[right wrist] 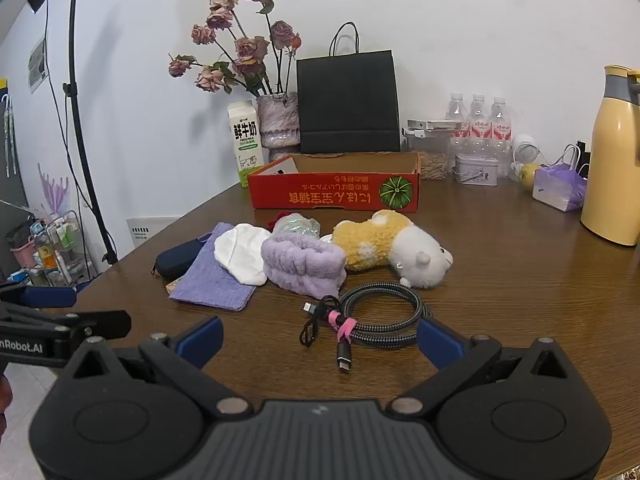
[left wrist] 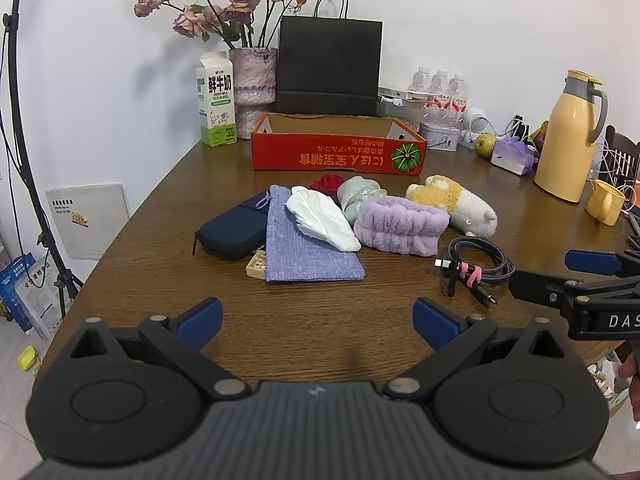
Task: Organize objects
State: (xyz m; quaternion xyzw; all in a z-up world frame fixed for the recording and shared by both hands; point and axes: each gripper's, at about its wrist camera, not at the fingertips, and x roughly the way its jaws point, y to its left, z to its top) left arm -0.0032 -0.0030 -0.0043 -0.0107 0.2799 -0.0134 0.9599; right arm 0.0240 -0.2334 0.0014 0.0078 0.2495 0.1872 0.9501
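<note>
A pile of loose items lies mid-table before an empty red cardboard box: a navy zip case, a lilac cloth pouch, a white cloth, a purple fluffy headband, a yellow-and-white plush toy and a coiled braided cable. My left gripper hovers open over bare wood in front of the pouch. My right gripper is open too, its fingers flanking the cable's near end without touching.
Behind the box stand a milk carton, a vase of dried roses, a black paper bag and water bottles. A yellow thermos and mug sit at the right. A light stand rises off the table's left.
</note>
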